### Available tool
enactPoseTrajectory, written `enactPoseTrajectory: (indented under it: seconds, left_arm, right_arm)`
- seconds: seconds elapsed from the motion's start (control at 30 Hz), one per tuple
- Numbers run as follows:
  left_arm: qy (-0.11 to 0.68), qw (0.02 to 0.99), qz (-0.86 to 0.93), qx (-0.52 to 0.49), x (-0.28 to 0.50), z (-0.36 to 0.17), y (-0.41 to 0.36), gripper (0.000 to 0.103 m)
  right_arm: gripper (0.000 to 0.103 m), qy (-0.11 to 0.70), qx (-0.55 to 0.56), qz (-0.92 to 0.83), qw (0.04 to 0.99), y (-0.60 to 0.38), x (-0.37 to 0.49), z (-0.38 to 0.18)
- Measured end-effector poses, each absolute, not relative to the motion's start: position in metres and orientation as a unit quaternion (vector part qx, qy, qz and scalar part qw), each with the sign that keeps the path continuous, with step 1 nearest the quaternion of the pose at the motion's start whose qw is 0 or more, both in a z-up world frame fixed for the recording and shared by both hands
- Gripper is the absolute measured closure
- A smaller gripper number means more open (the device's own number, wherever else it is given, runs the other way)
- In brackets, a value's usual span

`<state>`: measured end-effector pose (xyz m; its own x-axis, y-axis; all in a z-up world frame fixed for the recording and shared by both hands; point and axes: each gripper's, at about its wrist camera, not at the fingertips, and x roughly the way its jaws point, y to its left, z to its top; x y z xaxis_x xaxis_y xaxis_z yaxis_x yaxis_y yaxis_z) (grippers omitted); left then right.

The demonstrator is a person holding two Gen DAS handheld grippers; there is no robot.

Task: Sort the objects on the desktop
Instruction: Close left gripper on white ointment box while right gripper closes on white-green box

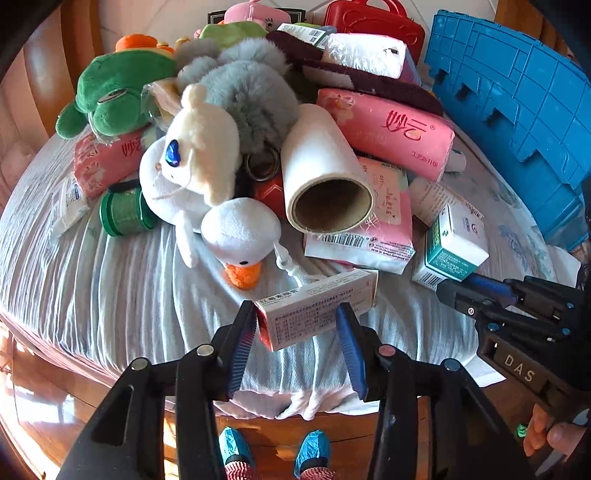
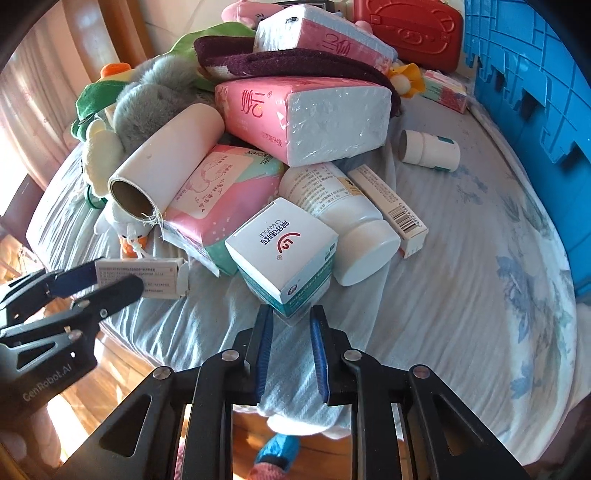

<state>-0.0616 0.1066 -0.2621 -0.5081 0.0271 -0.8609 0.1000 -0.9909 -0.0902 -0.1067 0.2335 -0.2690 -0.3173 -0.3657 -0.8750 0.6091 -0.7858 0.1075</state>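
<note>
On the pale blue cloth (image 1: 110, 295) near the table's front edge lies a long white medicine box (image 1: 317, 306) with a red end. My left gripper (image 1: 295, 325) straddles it, its blue pads pressed on the box's two sides. The same box (image 2: 155, 275) and left gripper (image 2: 107, 284) appear at the left edge of the right wrist view. A teal and white carton (image 2: 284, 254) leans against a white bottle (image 2: 351, 225). My right gripper (image 2: 291, 325) is shut on that carton's lower corner. The carton (image 1: 454, 247) and the right gripper (image 1: 448, 291) also show from the left wrist.
A heap fills the middle: a paper roll (image 1: 325, 173), pink tissue packs (image 1: 388, 129), a white duck plush (image 1: 240, 236), grey and green plush toys, a green jar (image 1: 125, 212). A blue crate (image 1: 517, 92) stands at the right, a red case (image 2: 410, 29) behind. The wooden table edge lies below.
</note>
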Motion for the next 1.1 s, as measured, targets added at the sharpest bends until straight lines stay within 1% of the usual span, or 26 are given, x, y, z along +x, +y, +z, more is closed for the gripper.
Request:
enactPoseTrajectory:
  seconds: [0.07, 0.1, 0.17, 0.23, 0.27, 0.43, 0.53, 0.57, 0.6, 0.67, 0.7, 0.73, 0.8, 0.9, 1.1]
  left_arm:
    - [0.061, 0.019, -0.866, 0.495, -0.062, -0.264, 0.109, 0.058]
    - [0.059, 0.018, -0.866, 0.496, -0.062, -0.265, 0.110, 0.057]
    - [0.050, 0.016, -0.863, 0.502, -0.064, -0.268, 0.113, 0.055]
    - [0.038, 0.017, -0.858, 0.512, -0.065, -0.271, 0.115, 0.051]
    - [0.030, 0.016, -0.856, 0.516, -0.066, -0.273, 0.117, 0.050]
    - [-0.005, -0.002, -0.857, 0.515, -0.077, -0.276, 0.137, 0.050]
    - [-0.010, -0.016, -0.857, 0.514, -0.085, -0.278, 0.146, 0.050]
    - [-0.009, -0.020, -0.859, 0.511, -0.087, -0.278, 0.147, 0.050]
    - [-0.008, -0.024, -0.860, 0.510, -0.088, -0.278, 0.149, 0.054]
    - [-0.010, -0.026, -0.860, 0.510, -0.090, -0.277, 0.150, 0.059]
    - [-0.011, -0.026, -0.860, 0.509, -0.090, -0.277, 0.151, 0.065]
    - [-0.013, -0.025, -0.860, 0.510, -0.090, -0.276, 0.150, 0.075]
    - [-0.001, -0.028, -0.858, 0.513, -0.089, -0.274, 0.146, 0.086]
    - [0.011, -0.033, -0.861, 0.508, -0.087, -0.266, 0.142, 0.093]
    - [0.001, -0.033, -0.868, 0.496, -0.082, -0.259, 0.148, 0.094]
  right_arm:
    - [0.072, 0.117, 0.494, -0.805, 0.305, 0.235, -0.105, -0.265]
    - [0.063, 0.117, 0.491, -0.807, 0.305, 0.235, -0.106, -0.263]
    - [0.049, 0.117, 0.485, -0.811, 0.306, 0.235, -0.107, -0.260]
    - [0.048, 0.116, 0.478, -0.814, 0.309, 0.234, -0.108, -0.257]
    - [0.048, 0.114, 0.476, -0.814, 0.312, 0.234, -0.108, -0.255]
    - [0.048, 0.114, 0.473, -0.815, 0.314, 0.228, -0.110, -0.254]
    - [0.049, 0.112, 0.473, -0.817, 0.309, 0.227, -0.115, -0.255]
    - [0.052, 0.113, 0.474, -0.817, 0.308, 0.226, -0.117, -0.256]
    - [0.059, 0.114, 0.476, -0.816, 0.306, 0.226, -0.123, -0.259]
    - [0.060, 0.115, 0.478, -0.816, 0.305, 0.225, -0.127, -0.261]
    - [0.060, 0.116, 0.476, -0.817, 0.304, 0.225, -0.127, -0.261]
    - [0.061, 0.116, 0.475, -0.818, 0.304, 0.225, -0.127, -0.261]
    - [0.062, 0.113, 0.472, -0.821, 0.300, 0.228, -0.128, -0.258]
    - [0.063, 0.103, 0.464, -0.827, 0.300, 0.235, -0.126, -0.248]
    - [0.063, 0.112, 0.458, -0.830, 0.297, 0.237, -0.120, -0.238]
